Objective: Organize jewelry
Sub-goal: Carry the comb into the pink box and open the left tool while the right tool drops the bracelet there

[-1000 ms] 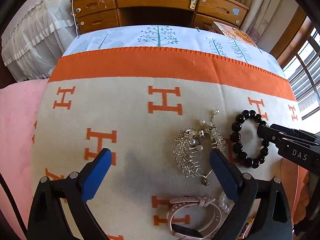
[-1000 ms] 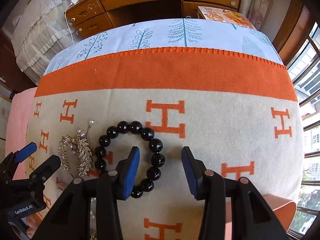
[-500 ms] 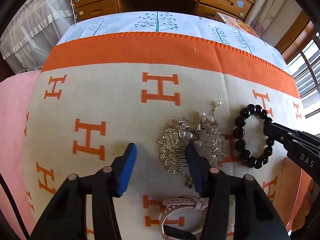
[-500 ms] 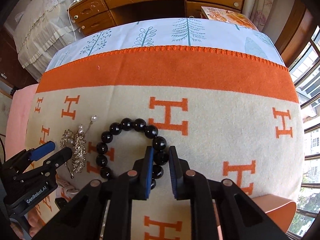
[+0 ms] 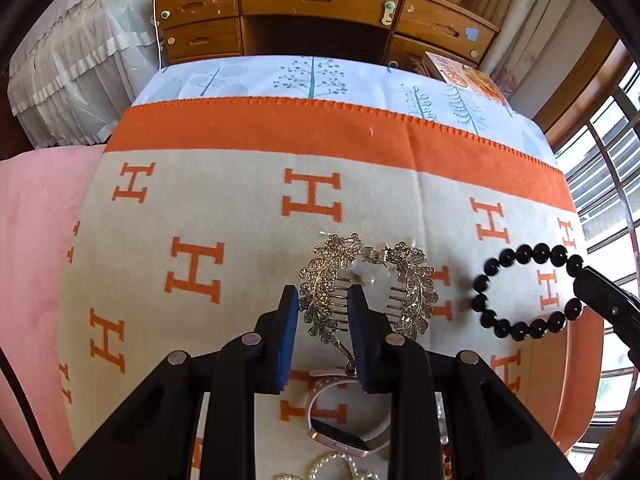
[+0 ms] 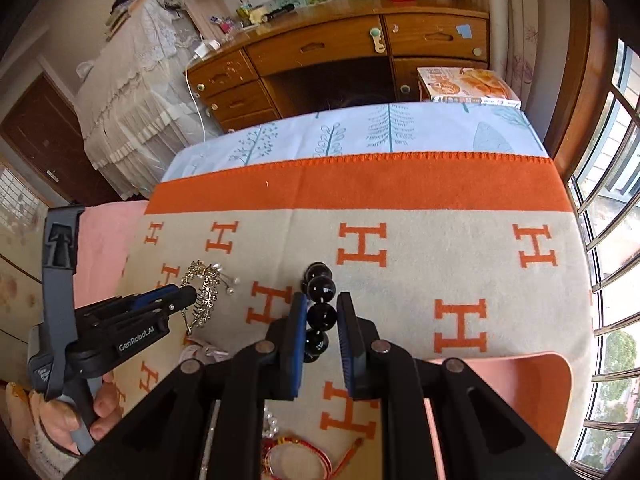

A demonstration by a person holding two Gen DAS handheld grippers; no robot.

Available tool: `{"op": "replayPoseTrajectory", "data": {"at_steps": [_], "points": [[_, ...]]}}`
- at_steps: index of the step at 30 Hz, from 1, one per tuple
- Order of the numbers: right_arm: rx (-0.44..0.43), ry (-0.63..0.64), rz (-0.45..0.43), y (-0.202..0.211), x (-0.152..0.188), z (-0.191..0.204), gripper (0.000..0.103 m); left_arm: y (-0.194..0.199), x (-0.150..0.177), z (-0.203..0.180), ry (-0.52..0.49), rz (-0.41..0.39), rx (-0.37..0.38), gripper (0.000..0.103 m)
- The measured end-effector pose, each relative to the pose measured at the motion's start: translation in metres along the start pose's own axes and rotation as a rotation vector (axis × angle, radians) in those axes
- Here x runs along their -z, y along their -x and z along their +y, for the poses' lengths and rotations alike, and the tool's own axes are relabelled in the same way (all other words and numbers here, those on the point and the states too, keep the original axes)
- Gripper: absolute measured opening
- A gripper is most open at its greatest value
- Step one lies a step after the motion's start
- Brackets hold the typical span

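Note:
A silver rhinestone leaf hair comb [image 5: 412,292] with pearls sits at the middle of the orange-H blanket [image 5: 224,200]. My left gripper [image 5: 323,294] has the comb's left leaf between its blue pads, and its jaws are closing on it. In the right wrist view the comb [image 6: 202,284] stands at the tip of the left gripper [image 6: 182,296]. A black bead bracelet [image 6: 320,288] hangs edge-on between the pads of my right gripper [image 6: 322,304], which is shut on it. In the left wrist view the bracelet [image 5: 520,292] is held by its right side in the right gripper [image 5: 588,280].
A pink watch [image 5: 340,420] and a pearl strand [image 5: 332,464] lie just under the left gripper. A red string bracelet [image 6: 296,456] lies near the front. A person's hand [image 6: 80,420] holds the left gripper's handle. A wooden desk [image 5: 320,0] stands beyond the bed, windows to the right.
The left jaws went from wide apart to narrow around the comb's left leaf. The right jaws closed on the black bracelet, then rose with it, turning it edge-on.

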State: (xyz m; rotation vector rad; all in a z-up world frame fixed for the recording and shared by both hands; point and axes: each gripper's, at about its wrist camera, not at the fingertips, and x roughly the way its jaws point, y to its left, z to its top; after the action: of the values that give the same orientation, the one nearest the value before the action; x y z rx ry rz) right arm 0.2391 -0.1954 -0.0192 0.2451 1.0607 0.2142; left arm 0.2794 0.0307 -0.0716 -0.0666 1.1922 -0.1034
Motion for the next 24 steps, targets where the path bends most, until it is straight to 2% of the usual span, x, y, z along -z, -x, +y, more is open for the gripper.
{"op": "replayPoseTrajectory", "data": {"at_steps": [6, 11, 17, 24], "points": [[-0.014, -0.005, -0.114, 0.073, 0.021, -0.022, 0.015, 0.045, 0.012, -0.029, -0.066, -0.068, 0.038, 0.023], [0.005, -0.011, -0.160, 0.111, 0.047, -0.040, 0.015, 0.072, 0.022, -0.064, -0.131, -0.105, 0.079, 0.023], [0.034, -0.005, -0.100, 0.105, 0.079, -0.055, 0.015, 0.087, 0.041, -0.118, -0.230, -0.119, 0.119, 0.023], [-0.002, -0.039, -0.035, 0.086, 0.110, -0.076, 0.015, 0.085, 0.063, -0.166, -0.312, -0.105, 0.149, 0.023]]}}
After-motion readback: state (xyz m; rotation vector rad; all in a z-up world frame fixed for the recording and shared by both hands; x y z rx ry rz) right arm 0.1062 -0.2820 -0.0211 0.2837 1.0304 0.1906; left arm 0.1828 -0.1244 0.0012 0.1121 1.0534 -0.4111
